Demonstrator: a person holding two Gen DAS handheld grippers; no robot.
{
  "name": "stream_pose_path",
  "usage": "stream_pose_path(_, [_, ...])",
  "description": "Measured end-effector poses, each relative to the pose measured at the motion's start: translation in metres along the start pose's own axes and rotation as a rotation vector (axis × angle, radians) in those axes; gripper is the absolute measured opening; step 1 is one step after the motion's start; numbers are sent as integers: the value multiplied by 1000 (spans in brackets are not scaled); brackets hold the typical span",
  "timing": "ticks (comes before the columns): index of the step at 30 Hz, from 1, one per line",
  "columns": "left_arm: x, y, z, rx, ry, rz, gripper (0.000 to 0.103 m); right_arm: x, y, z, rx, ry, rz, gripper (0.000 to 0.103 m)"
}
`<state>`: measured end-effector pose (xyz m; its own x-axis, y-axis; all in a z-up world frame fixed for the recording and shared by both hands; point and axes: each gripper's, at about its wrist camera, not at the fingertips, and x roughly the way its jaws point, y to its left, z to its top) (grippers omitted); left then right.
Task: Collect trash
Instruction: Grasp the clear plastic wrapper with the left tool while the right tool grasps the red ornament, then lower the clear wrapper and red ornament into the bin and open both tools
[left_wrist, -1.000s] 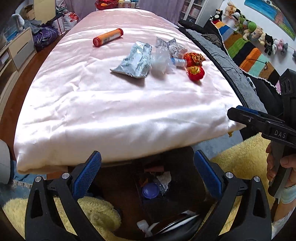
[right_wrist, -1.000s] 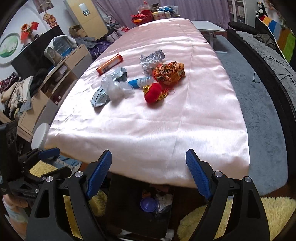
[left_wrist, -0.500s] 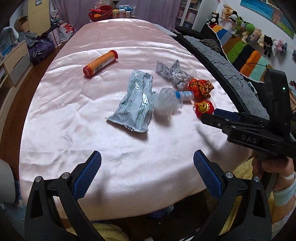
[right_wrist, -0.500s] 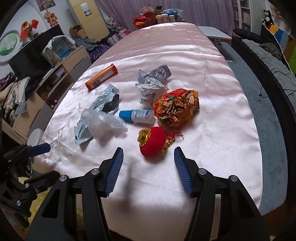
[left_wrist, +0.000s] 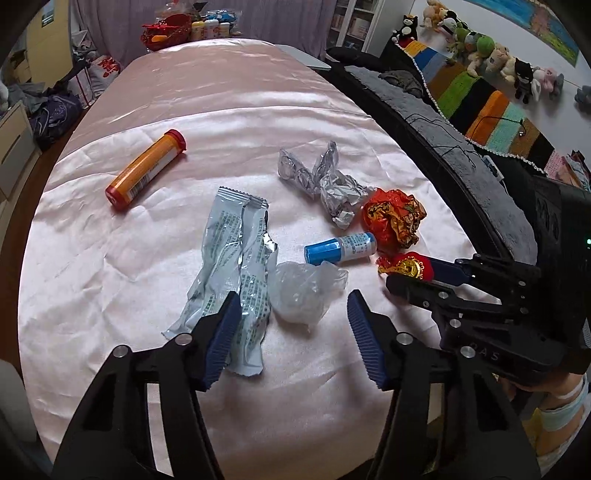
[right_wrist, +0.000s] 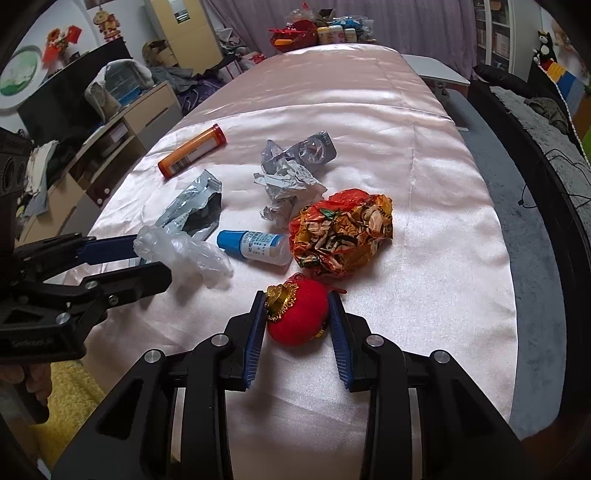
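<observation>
Collection at an early stage: all visible litter lies on the pink satin-covered table (left_wrist: 110, 258). The right gripper (right_wrist: 297, 325) lies low over the near edge, its fingers (right_wrist: 255, 339) narrowed around a small red felt ornament with gold trim (right_wrist: 299, 317), both pads apparently touching its sides, though firm contact cannot be confirmed. The left gripper (left_wrist: 291, 325) hovers with fingers spread wide and empty; a crumpled clear plastic film (left_wrist: 303, 291) lies between and just beyond its tips, and a torn silver-blue foil sachet (left_wrist: 232, 266) reaches under its left finger. Beyond the fingers remain a small white bottle with blue cap (left_wrist: 340, 249), a crumpled red-and-gold wrapper (left_wrist: 393, 218), crushed silver foil (left_wrist: 325, 181), and, farther left, an orange cylindrical tube with red caps (left_wrist: 146, 171).
</observation>
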<state>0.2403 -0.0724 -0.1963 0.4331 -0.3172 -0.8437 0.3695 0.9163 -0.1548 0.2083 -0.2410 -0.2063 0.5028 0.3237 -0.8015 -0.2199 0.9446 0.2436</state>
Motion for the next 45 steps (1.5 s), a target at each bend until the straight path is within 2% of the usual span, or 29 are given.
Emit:
stream_pose_path(5, [12,1,7,11,4,-4,24,-3,-2,1,2,3,7,34])
stream_pose_path(8, [7,-2,7,22,-13,-3,22,-5,-3,-1,-2,2,2,34])
stream_pose_path(15, [-25,-5,6,25,-78,12,19,-18,3,-2,-12,-15,6,34])
stream_pose_path(24, [-79,-20,-13,36,-151,42,19,-64,21,-11,-50,-85,10,34])
stream_pose_path(36, [-114,-36,-85,17,-132,25,19,-102,49,-53,-91,-94,21,34])
stream_pose_path(45, [-114,-38,-143,-16,-77,5,19,-113,59,-88,-88,-77,29,34])
